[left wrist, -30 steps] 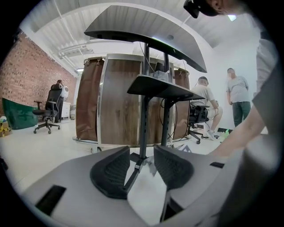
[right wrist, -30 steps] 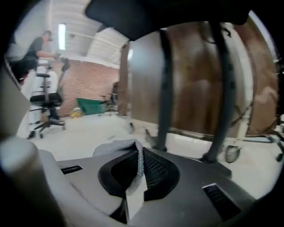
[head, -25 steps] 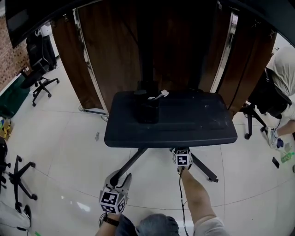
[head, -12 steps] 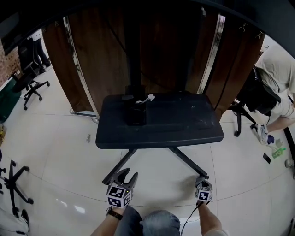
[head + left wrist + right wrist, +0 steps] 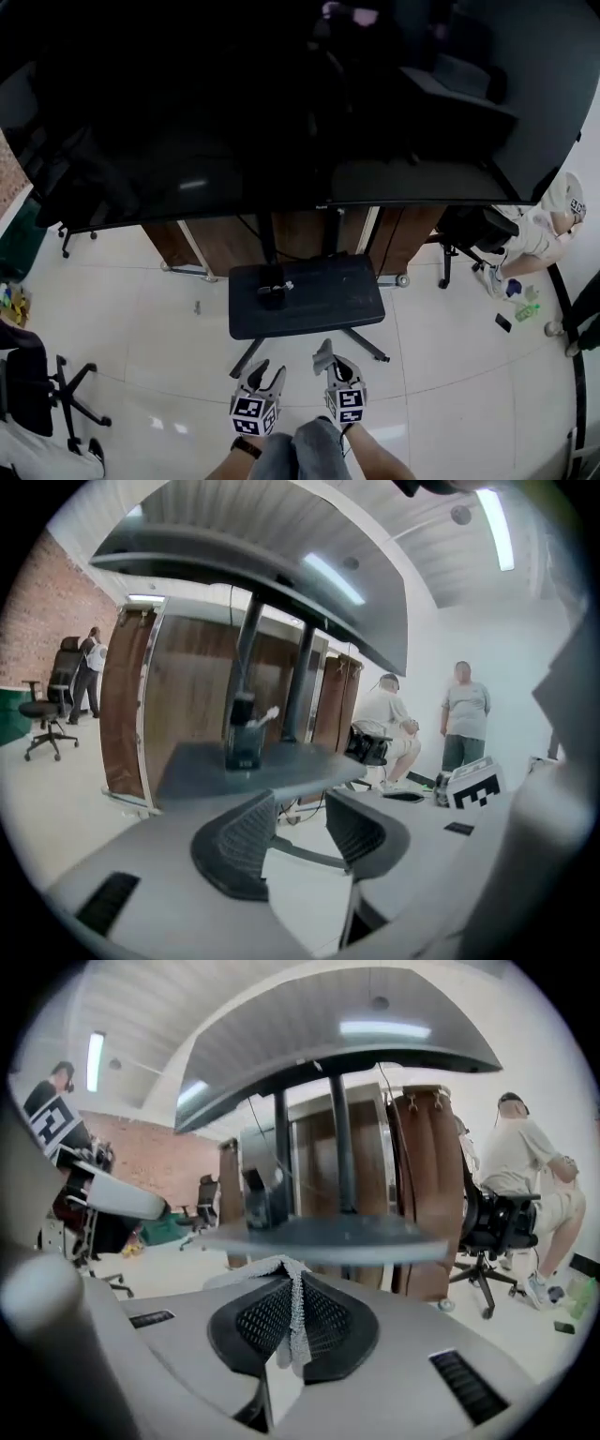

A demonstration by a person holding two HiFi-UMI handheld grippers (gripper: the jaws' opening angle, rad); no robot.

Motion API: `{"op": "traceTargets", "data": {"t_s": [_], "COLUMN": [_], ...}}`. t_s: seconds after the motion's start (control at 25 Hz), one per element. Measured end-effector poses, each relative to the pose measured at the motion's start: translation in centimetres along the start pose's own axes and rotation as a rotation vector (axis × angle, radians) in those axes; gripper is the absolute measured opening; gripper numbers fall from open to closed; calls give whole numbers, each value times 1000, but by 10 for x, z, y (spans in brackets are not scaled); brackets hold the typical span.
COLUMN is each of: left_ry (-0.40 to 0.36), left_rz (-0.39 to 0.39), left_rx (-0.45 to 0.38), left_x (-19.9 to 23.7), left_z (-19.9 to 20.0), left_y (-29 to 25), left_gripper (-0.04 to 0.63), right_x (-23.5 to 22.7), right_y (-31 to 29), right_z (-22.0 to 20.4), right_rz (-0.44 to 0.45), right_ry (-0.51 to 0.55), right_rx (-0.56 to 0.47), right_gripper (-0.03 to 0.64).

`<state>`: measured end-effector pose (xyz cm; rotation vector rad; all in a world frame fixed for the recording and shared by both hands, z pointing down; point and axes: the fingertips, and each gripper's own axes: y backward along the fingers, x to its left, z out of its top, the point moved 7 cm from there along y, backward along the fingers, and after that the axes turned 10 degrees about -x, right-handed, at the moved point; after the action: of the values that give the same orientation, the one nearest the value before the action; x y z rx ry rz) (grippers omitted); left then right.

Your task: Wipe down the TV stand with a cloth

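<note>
The right gripper (image 5: 292, 1309) has its jaws pressed together on a fold of grey mesh cloth (image 5: 296, 1327), which stands up between the pads and spills a little toward the left. The left gripper (image 5: 302, 819) is spread to a moderate gap with only bare floor showing between its jaws. In the head view both grippers hang side by side at the near edge, apart from the TV stand (image 5: 306, 298), whose dark shelf (image 5: 323, 314) lies straight ahead on the far side of them, beneath the large dark screen (image 5: 281, 122). The shelf's long axis runs left to right, so it meets the grippers broadside, with its near edge facing them. A small black box (image 5: 271, 294) sits on the left part of the shelf. The cloth-bearing gripper looks slightly nearer the shelf than the empty one and lines up with its right half, so the wipe most likely calls for carrying that gripper forward onto the near edge, then sweeping along the length, minding the box on the left
</note>
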<state>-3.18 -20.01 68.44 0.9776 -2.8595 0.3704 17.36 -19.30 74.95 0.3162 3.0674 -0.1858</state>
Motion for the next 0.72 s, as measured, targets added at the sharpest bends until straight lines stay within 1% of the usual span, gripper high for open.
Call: {"op": "traceTargets", "data": {"t_s": [0.08, 0.16, 0.24, 0.32, 0.4, 0.48, 0.6, 0.72], "left_ry": [-38, -60, -77, -109, -125, -134, -161, -174], "left_rz": [-3, -5, -5, -7, -1, -7, -33, -10], "left_rx": [-37, -63, -71, -112, -152, -179, -179, -175], "left_x": [-20, -50, -84, -105, -117, -121, -131, -151], "left_z": [114, 218, 295, 355, 387, 401, 408, 390], "left_y": [44, 99, 164, 216, 260, 290, 307, 333], "left_gripper": [198, 198, 198, 198, 198, 198, 198, 198], "right_x": [35, 67, 101, 128, 152, 173, 193, 206], "right_y": [30, 77, 141, 190, 232, 259, 271, 298], "right_z": [126, 248, 348, 426, 472, 492, 504, 495], "right_rz": [9, 10, 10, 7, -9, -35, -27, 14], "right_ry": [-16, -36, -44, -19, 22, 43, 52, 49], "right_rx": [-56, -102, -142, -209, -271, -317, -341, -337], "right_gripper": [6, 6, 6, 6, 6, 6, 6, 6]}}
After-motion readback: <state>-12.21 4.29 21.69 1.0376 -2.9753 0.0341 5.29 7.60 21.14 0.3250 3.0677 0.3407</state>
